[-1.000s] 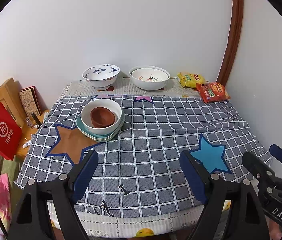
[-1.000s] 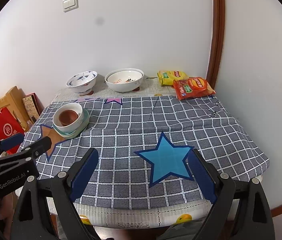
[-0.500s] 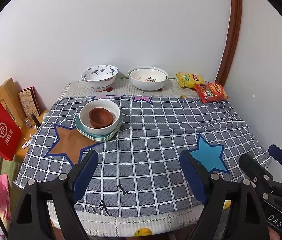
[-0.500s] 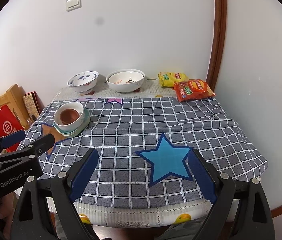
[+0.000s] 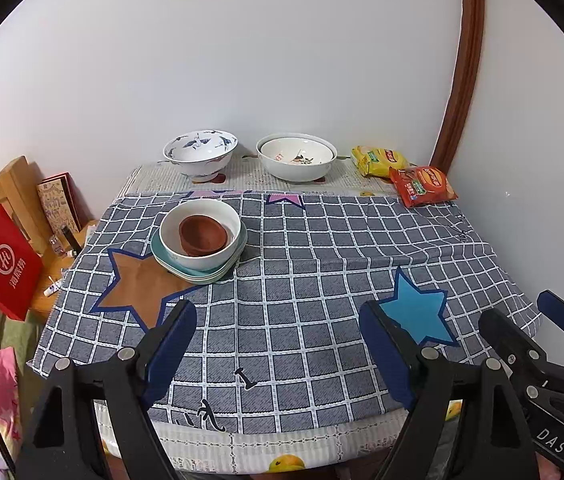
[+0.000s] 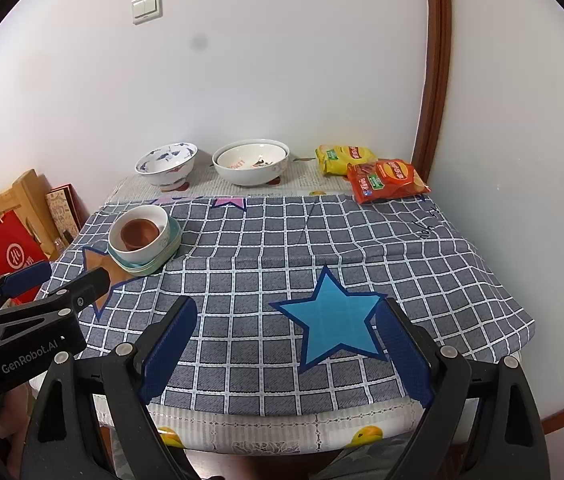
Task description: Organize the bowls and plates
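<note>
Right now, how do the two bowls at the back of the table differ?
The blue-patterned bowl stands left on a narrow raised foot; the plain white bowl stands right and sits lower and wider. The blue-patterned bowl has blue painting inside and out, the white one only small motifs inside. Both are upright, apparently empty, and rest on the pale cloth near the wall.

I count four bowls: a brown bowl (image 5: 203, 235) nested in a white bowl (image 5: 200, 236), a blue-patterned bowl (image 5: 200, 154) and a large white bowl (image 5: 297, 156) along the table's far edge. Two stacked plates (image 5: 197, 270), two snack bags (image 5: 422, 186).
</note>
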The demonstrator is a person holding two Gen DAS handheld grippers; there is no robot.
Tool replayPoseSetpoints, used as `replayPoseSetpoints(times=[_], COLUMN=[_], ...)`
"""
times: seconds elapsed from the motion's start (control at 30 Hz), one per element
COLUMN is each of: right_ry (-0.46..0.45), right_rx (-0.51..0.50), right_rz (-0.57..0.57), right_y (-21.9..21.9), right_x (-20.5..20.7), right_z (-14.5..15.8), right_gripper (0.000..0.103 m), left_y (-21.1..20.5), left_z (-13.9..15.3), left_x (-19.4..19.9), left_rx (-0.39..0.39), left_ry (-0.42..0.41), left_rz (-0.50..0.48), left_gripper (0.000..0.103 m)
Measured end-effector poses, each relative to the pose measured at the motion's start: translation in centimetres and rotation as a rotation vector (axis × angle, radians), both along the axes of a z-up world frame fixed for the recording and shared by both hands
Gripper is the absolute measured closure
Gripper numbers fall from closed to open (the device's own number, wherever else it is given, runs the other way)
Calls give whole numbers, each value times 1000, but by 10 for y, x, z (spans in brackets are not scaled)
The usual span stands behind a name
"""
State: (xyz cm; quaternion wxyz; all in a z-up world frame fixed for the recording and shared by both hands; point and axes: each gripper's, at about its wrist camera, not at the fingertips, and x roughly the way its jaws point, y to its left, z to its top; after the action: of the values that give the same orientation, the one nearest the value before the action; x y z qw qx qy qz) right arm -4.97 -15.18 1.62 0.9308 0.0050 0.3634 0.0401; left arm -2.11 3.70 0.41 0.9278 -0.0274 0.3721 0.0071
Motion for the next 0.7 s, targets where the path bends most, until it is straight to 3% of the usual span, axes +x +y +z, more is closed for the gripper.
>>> replayPoseSetpoints(times=[0.7], right_ry=[-6], right_rx=[9], right_rz=[-8], right_y=[-3], right_x=[-3], right_z=[2], right_gripper=[13], left_y=[-2], left_z=[1], left_x=[0], left_rx=[5], left_ry=[0], left_rz=[-2], left_gripper=[21])
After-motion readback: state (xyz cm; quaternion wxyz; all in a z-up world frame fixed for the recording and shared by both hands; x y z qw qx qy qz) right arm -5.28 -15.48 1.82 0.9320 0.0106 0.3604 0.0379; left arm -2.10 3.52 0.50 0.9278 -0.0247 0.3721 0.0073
